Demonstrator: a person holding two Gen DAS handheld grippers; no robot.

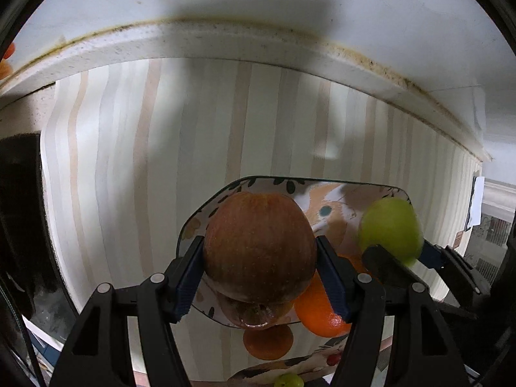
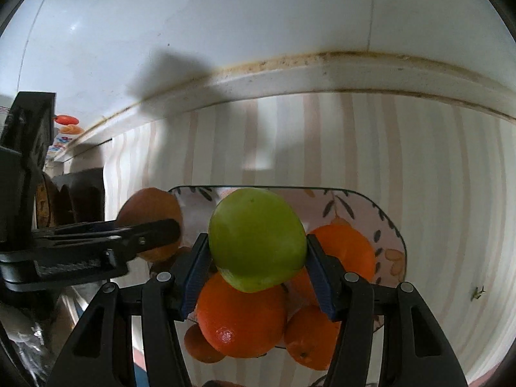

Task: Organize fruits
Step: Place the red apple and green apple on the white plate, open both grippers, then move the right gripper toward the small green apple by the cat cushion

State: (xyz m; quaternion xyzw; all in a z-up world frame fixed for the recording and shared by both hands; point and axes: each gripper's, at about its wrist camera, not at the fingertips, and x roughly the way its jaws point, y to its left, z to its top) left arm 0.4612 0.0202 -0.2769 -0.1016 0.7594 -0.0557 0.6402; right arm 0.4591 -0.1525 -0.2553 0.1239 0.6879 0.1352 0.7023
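Observation:
My left gripper point(image 1: 259, 242) is shut on a red apple point(image 1: 258, 245) and holds it over the left part of a flower-patterned plate point(image 1: 258, 179). Under it on the plate lie another red apple point(image 1: 254, 314) and an orange point(image 1: 319, 312). A green apple point(image 2: 256, 238) sits between the pads of my right gripper point(image 2: 256, 240), its sides level with the pad tips and no firm squeeze showing. It looks blurred in the left wrist view, green apple point(image 1: 390, 229). Beneath it, oranges point(image 2: 242, 319) are piled on the plate point(image 2: 371, 200). One left finger point(image 2: 154, 229) crosses the red apple point(image 2: 148, 206).
The plate stands on a striped table cover point(image 1: 161, 161) that ends at a stained white ledge point(image 2: 354, 71) and wall. A dark object point(image 2: 80, 193) stands at the left. Near the bottom edge, a second patterned plate point(image 1: 258, 371) carries a small green fruit point(image 1: 287, 380).

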